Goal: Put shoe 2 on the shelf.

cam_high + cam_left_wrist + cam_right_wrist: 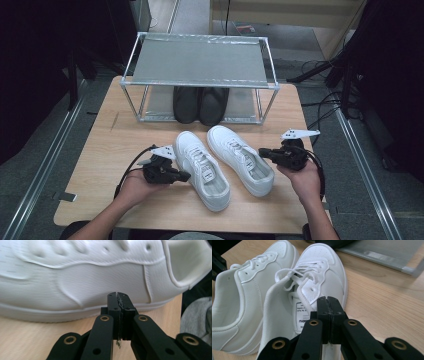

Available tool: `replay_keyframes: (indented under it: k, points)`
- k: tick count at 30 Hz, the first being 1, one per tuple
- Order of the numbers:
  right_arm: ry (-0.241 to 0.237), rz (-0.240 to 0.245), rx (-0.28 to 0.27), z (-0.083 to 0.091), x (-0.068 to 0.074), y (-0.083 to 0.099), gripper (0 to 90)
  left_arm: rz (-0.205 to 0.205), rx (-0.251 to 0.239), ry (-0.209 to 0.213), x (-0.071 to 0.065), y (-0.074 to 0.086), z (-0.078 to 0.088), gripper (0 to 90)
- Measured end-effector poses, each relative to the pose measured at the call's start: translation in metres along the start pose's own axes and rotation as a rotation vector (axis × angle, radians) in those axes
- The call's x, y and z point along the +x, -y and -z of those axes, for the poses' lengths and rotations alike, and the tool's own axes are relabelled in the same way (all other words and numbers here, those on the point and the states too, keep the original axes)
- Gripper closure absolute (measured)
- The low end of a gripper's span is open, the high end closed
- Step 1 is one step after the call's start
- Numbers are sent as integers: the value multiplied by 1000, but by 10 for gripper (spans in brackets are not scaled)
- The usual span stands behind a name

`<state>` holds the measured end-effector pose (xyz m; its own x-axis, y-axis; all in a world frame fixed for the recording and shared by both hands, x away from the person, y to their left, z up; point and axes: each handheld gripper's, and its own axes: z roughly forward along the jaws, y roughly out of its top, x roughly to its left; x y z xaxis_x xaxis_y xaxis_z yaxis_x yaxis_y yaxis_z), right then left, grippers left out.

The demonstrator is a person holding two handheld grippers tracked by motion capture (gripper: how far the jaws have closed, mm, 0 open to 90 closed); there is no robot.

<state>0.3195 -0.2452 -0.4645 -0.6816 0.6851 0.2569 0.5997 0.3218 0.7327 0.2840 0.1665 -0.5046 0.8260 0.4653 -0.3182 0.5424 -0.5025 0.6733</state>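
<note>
While both hand-held grippers, left (pixel 186 176) and right (pixel 262 152), are held closed and empty, the white sneakers (pixel 202 169) are judged light and pliable, best pinched at the padded heel collar.

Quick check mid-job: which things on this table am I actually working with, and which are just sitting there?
In the job:
- left white sneaker
- right white sneaker
- left gripper, shut, beside the left sneaker
- right gripper, shut, at the right sneaker's heel

Lying about:
- metal shoe rack
- black shoes on its lower shelf

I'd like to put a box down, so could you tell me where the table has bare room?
Bare wood lies left of the left claw and along the table edge, and right of the rack. The middle is crowded by the white sneakers.
</note>
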Motion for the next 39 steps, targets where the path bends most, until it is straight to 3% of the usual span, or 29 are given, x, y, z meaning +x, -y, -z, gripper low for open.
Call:
replay_keyframes:
  k: [2, 4, 10, 12, 15, 17, 19, 21, 26, 32, 39]
  points:
    - [-2, -2, -7, 6, 1, 2, 900, 6, -11, -37, 7, 1, 9, 897]
    - [-8, 3, -13, 11, 5, 5, 890, 46, -50, -64, 21, 1, 20, 897]
    - [-14, 10, -2, 11, 9, 9, 881, 82, -66, -111, 39, -3, 26, 897]
    - [-6, 26, 5, 7, 11, 8, 884, 105, -43, -127, 51, -4, 22, 897]
    - [2, 34, -7, 6, 11, 6, 885, 118, -30, -121, 55, -4, 17, 897]
    - [17, 43, -20, 9, 10, 6, 886, 128, -22, -99, 56, -4, 11, 897]
    - [49, 26, -35, 13, 5, 5, 892, 109, -18, -100, 53, -5, 9, 898]
    - [44, -1, 19, 4, -7, 8, 893, 109, -22, -106, 52, -5, 9, 898]
    - [45, 3, 46, -8, -8, 6, 900, 109, -34, -103, 51, -5, 5, 899]
    - [48, -1, 48, -11, -8, 5, 900, 64, -11, -88, 40, -12, -6, 900]
    - [48, -6, 48, -15, -9, 4, 900, 83, -21, -83, 40, -11, -7, 900]
